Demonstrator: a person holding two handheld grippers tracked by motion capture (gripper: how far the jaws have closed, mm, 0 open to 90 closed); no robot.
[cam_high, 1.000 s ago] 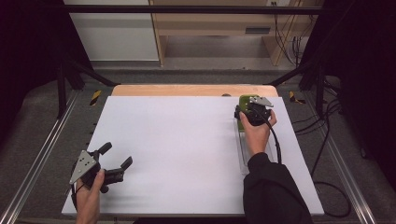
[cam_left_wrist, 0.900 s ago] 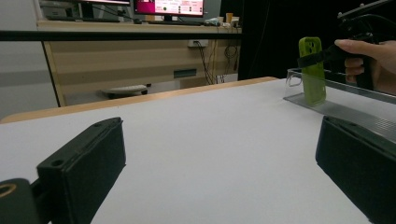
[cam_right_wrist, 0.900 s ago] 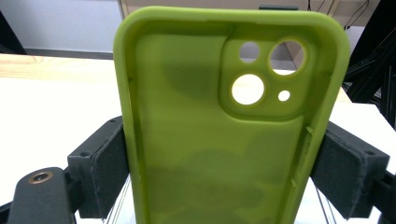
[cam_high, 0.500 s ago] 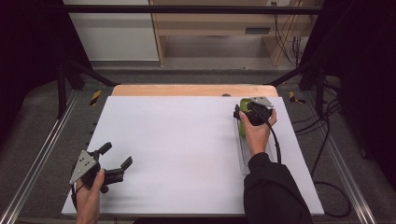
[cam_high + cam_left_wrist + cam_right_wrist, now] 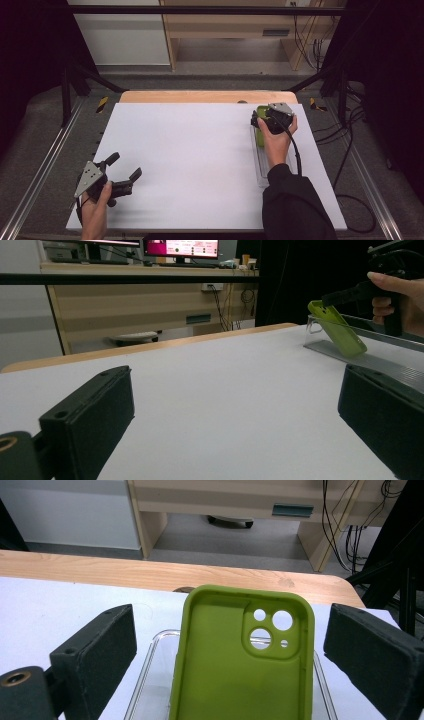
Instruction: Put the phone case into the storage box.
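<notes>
At the far right of the white table (image 5: 190, 160), the right gripper (image 5: 227, 645) has just spread its 2 jaws; a green phone case (image 5: 240, 660) leans tilted between them, untouched, in a clear tray (image 5: 265, 165). Near left, the left gripper (image 5: 122, 172) hovers spread, holding nothing.
</notes>
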